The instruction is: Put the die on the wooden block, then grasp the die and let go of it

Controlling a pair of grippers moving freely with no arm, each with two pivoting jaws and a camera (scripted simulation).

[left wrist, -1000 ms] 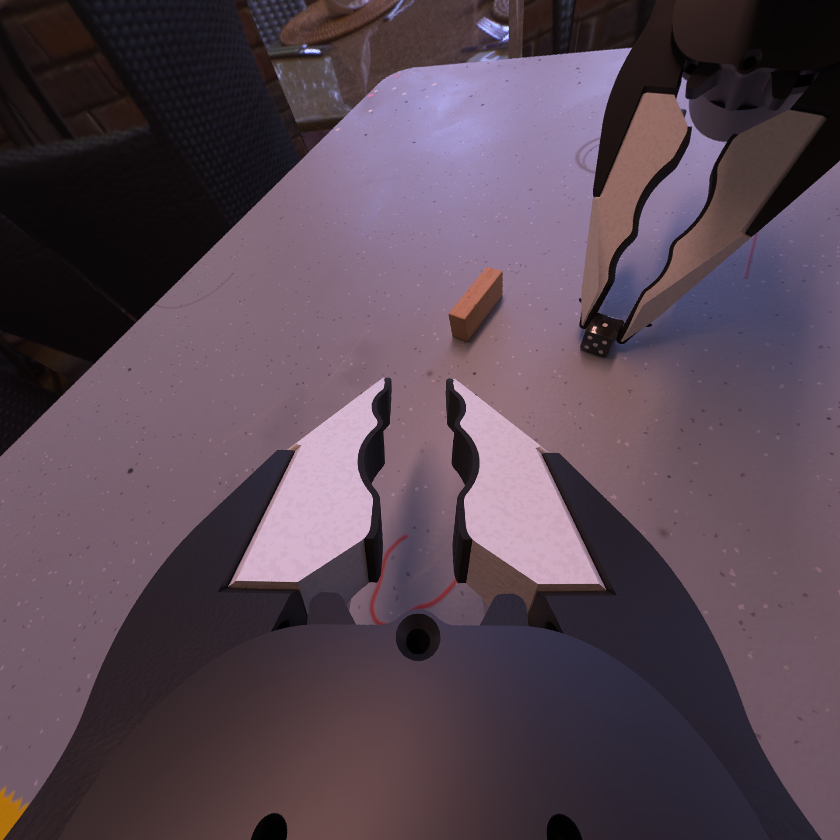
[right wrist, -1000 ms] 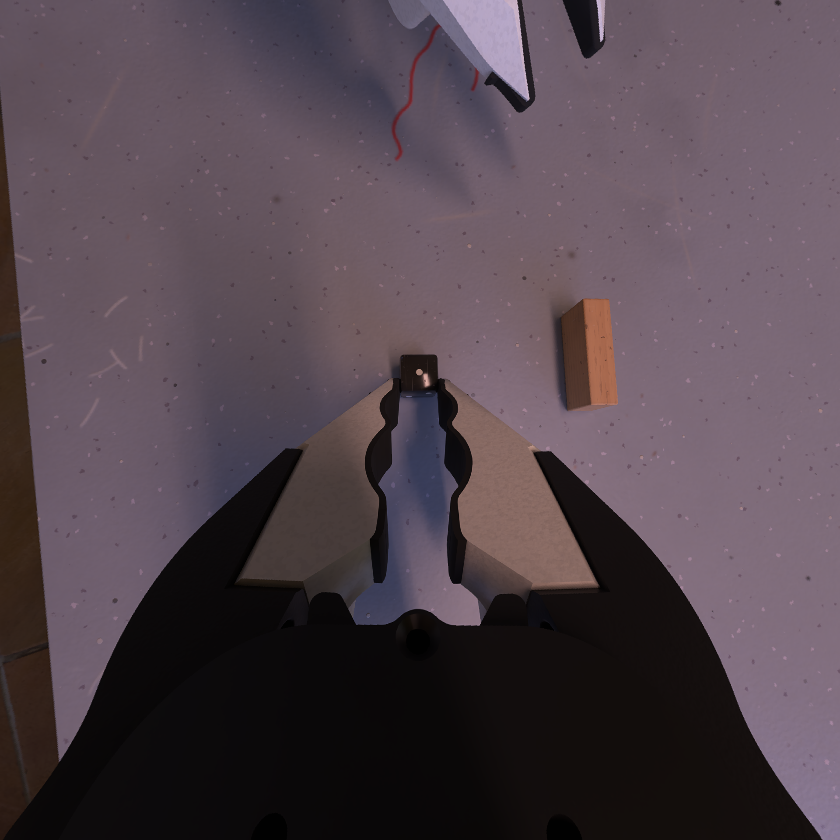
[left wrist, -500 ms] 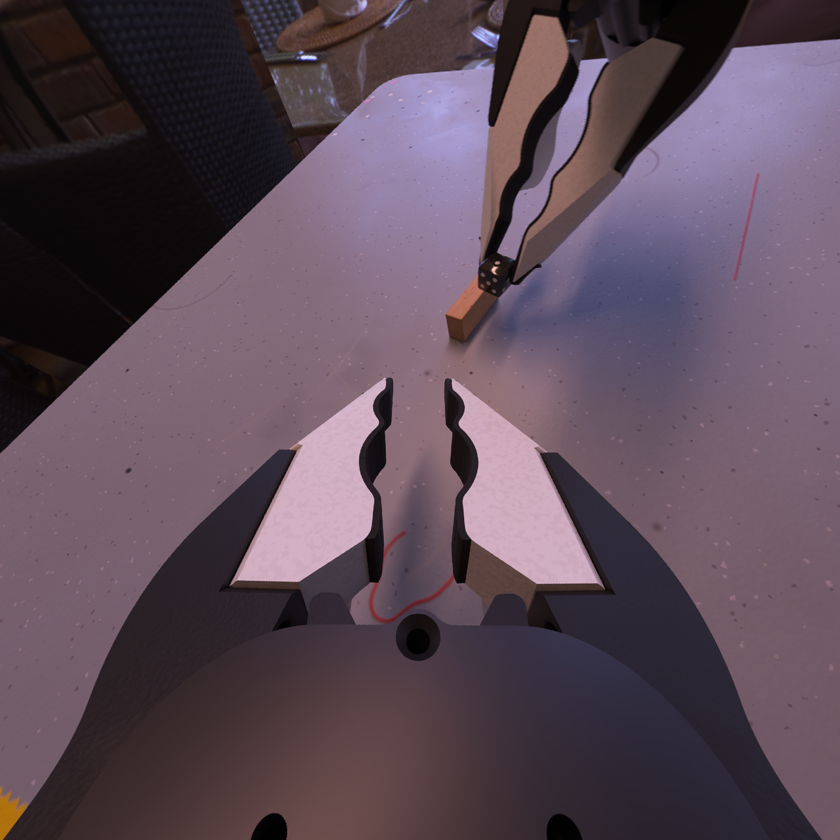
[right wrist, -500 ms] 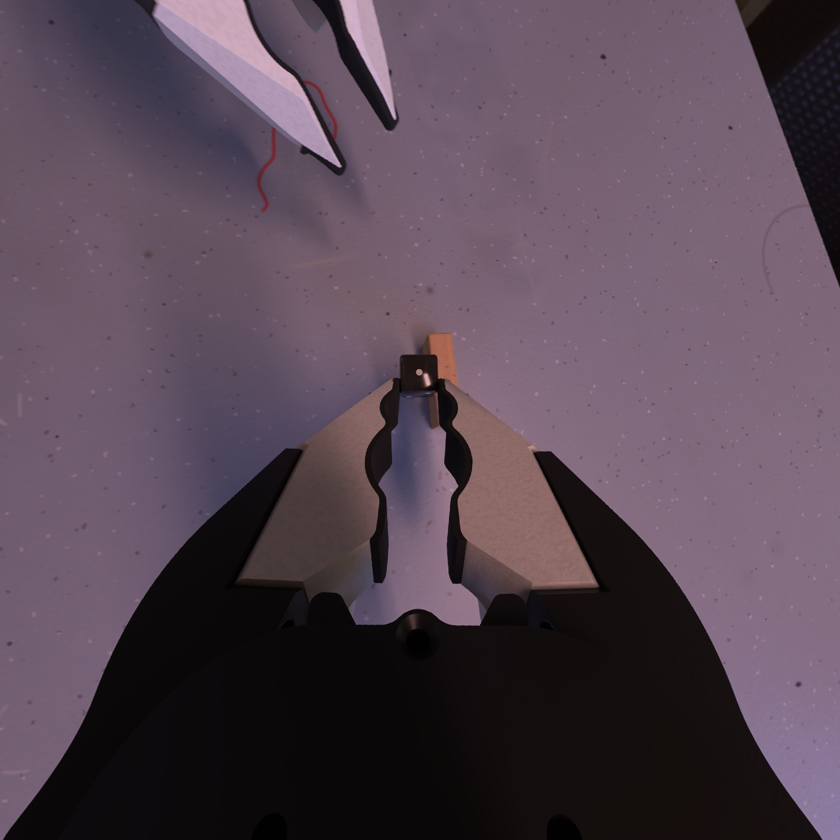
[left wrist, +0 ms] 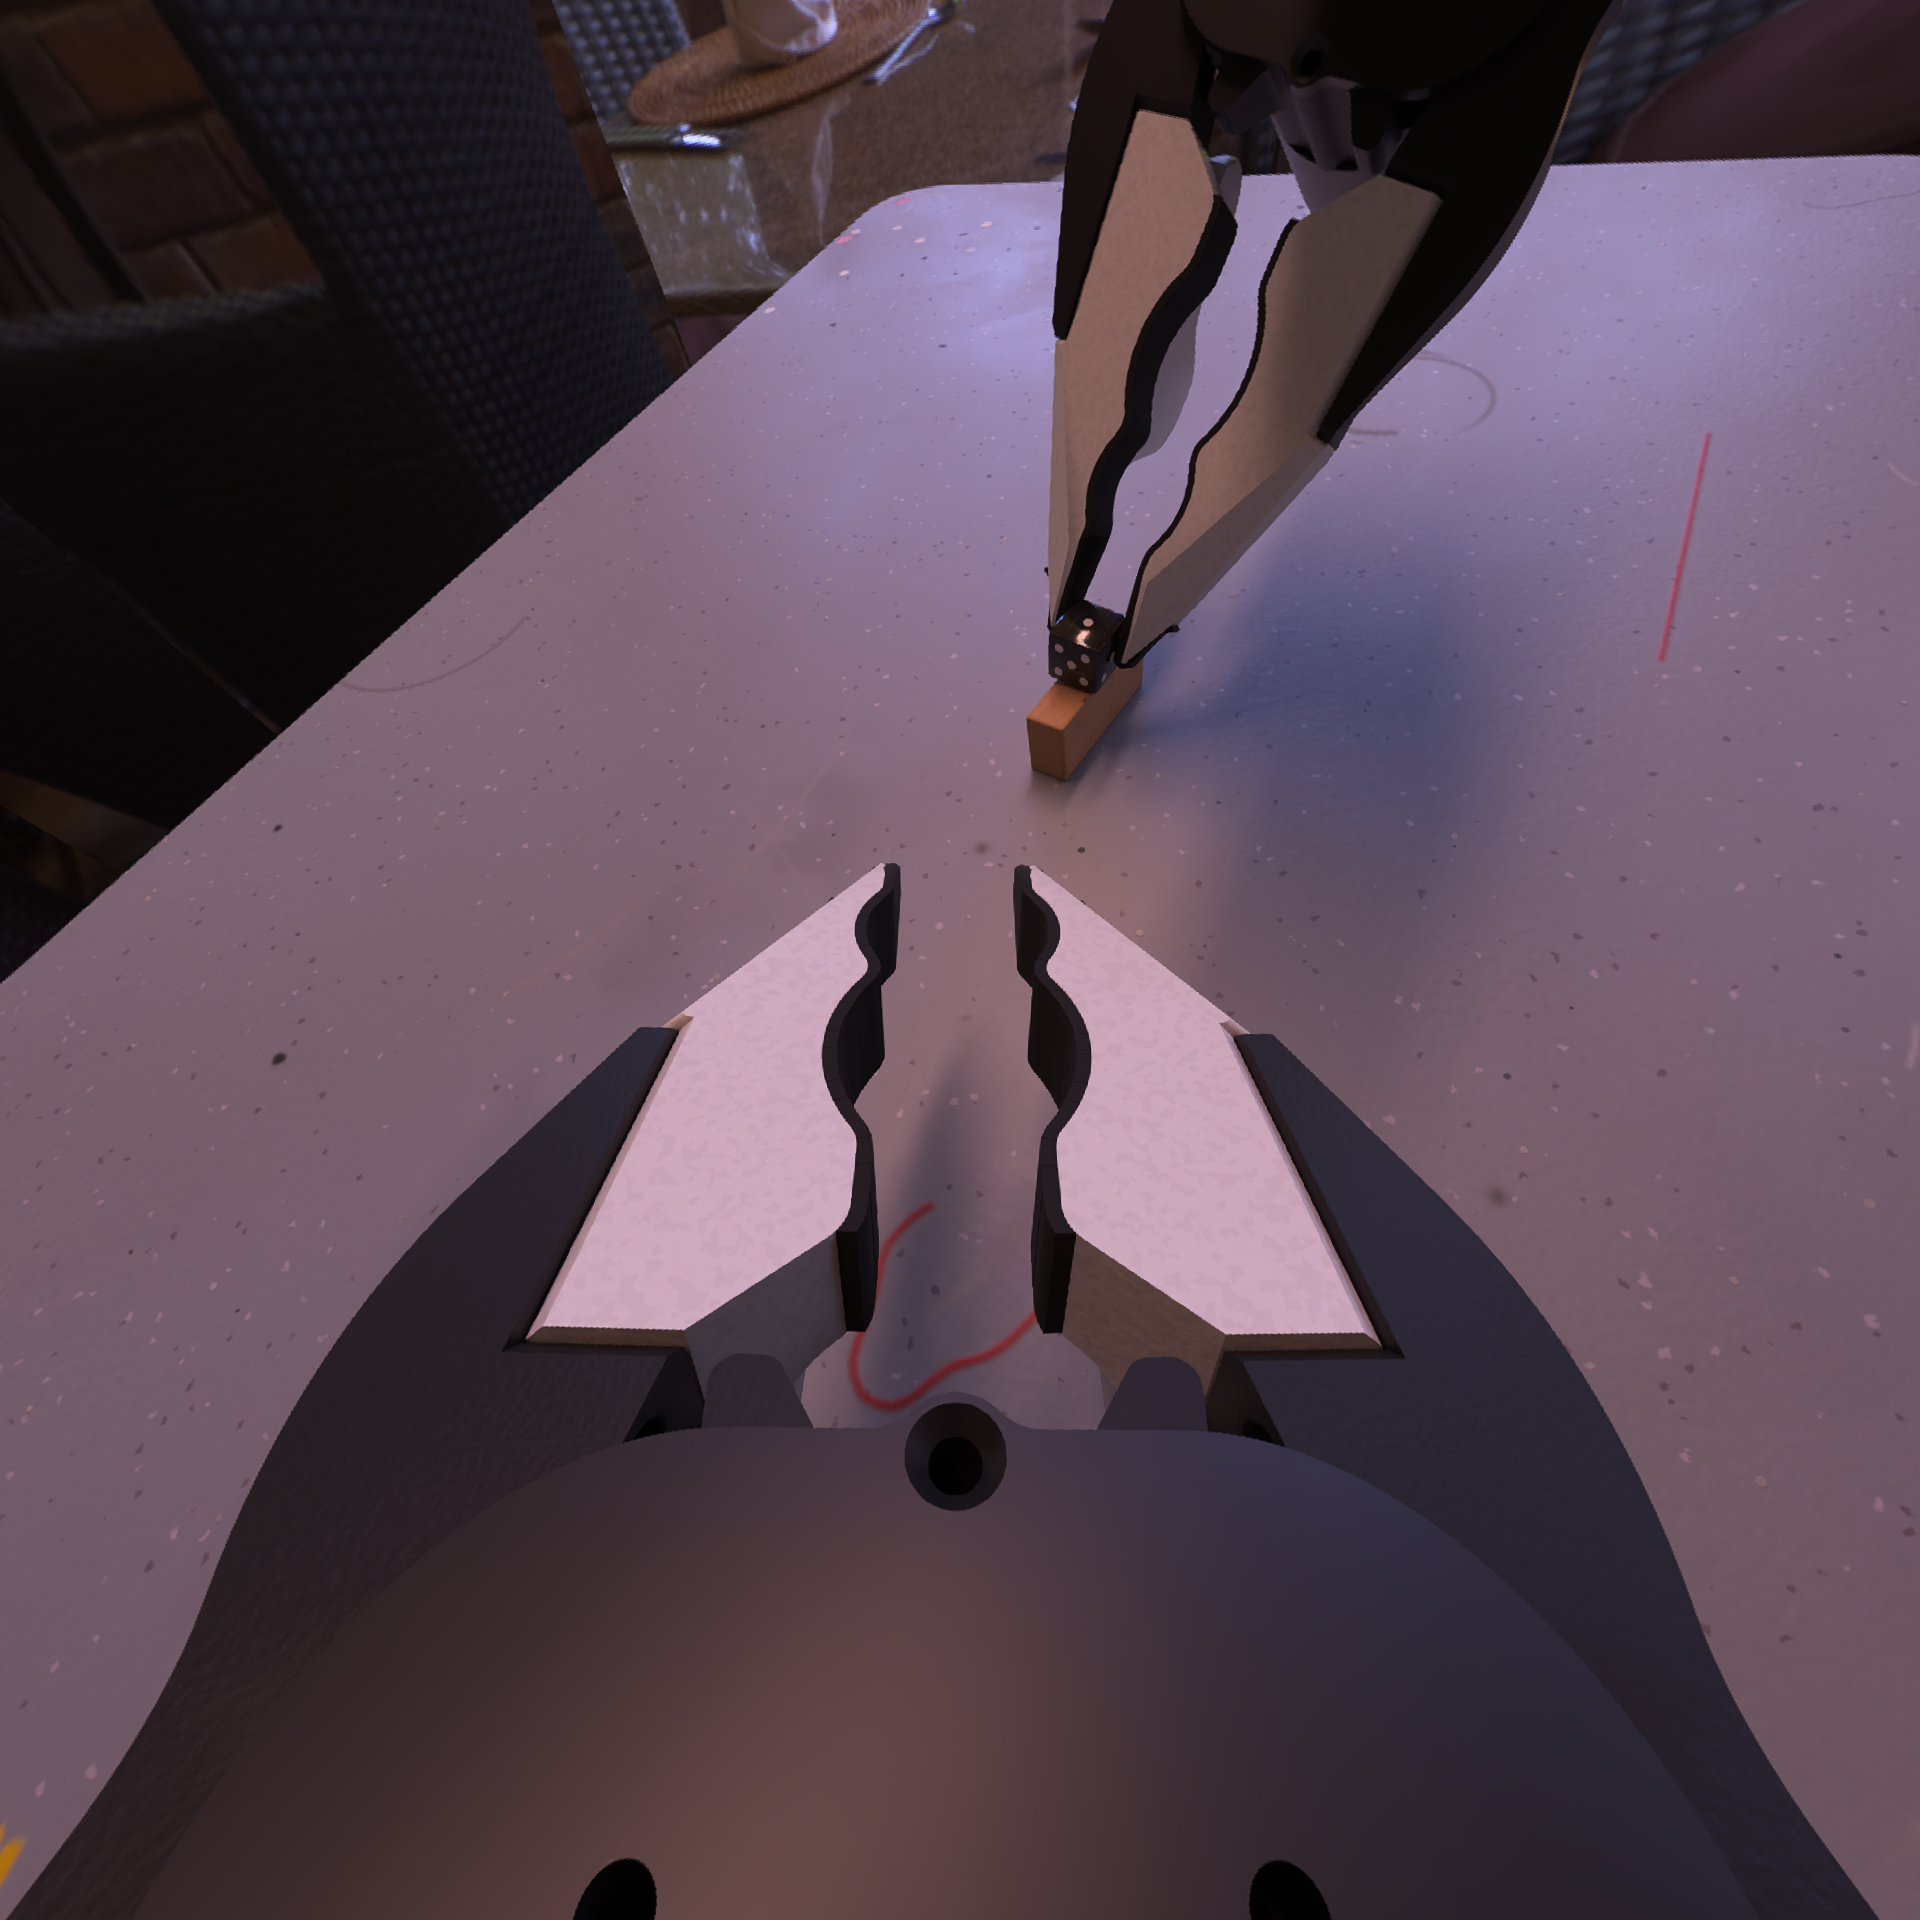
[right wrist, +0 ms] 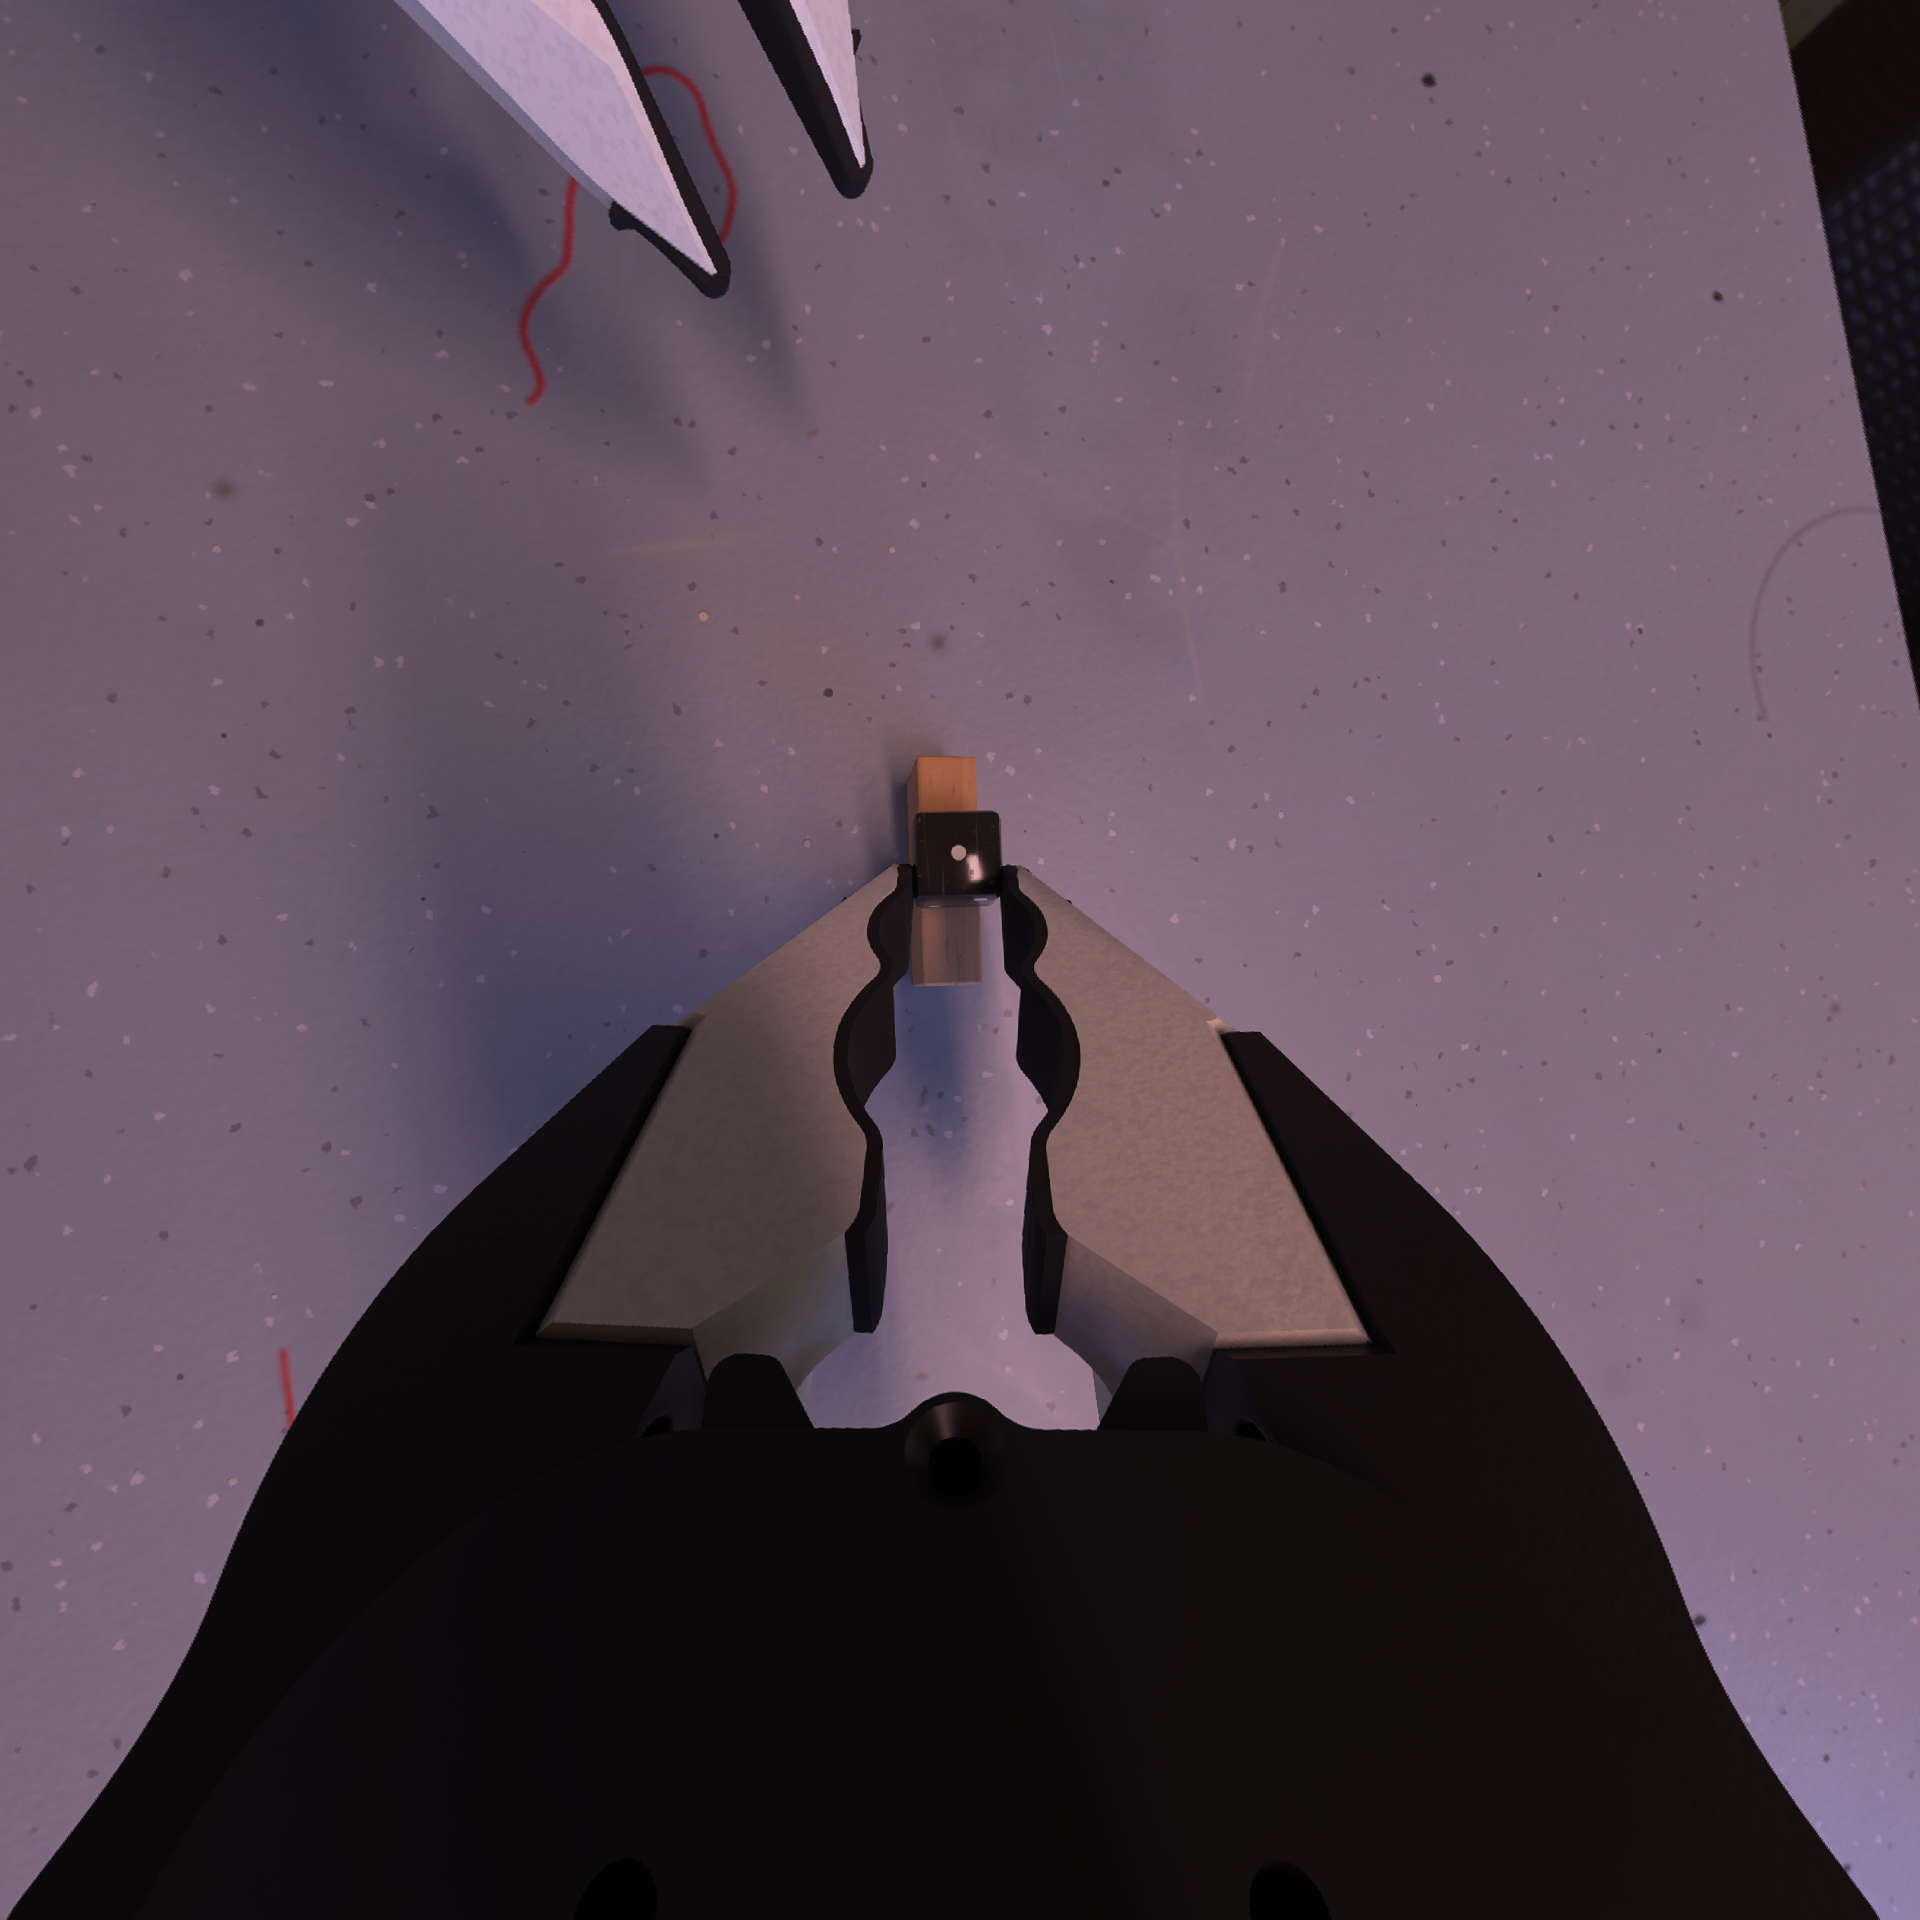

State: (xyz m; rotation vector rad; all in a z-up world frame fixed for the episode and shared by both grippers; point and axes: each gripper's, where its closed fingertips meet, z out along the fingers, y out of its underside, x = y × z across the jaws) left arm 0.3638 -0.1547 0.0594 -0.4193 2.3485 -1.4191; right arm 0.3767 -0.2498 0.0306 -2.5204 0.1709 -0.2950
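A small black die with white pips (left wrist: 1083,649) is held between the fingertips of my right gripper (left wrist: 1096,639), which comes down steeply from above. The die's underside meets the top of the wooden block (left wrist: 1075,722), near the block's middle. In the right wrist view the die (right wrist: 958,860) sits between the tips of my right gripper (right wrist: 958,881), with the block (right wrist: 943,784) showing beyond and behind it. My left gripper (left wrist: 956,878) is open and empty, low over the table, a short way in front of the block. It also shows in the right wrist view (right wrist: 781,231).
The grey speckled table (left wrist: 520,831) has its left edge and far corner near the block. A dark wicker chair (left wrist: 364,312) stands past that edge. A glass table with a woven mat (left wrist: 769,73) is behind. Red scribbles (right wrist: 551,291) mark the tabletop.
My right gripper lifted the die off the table, carried it left to above the block and lowered it onto the block's top. The left gripper has stayed put.
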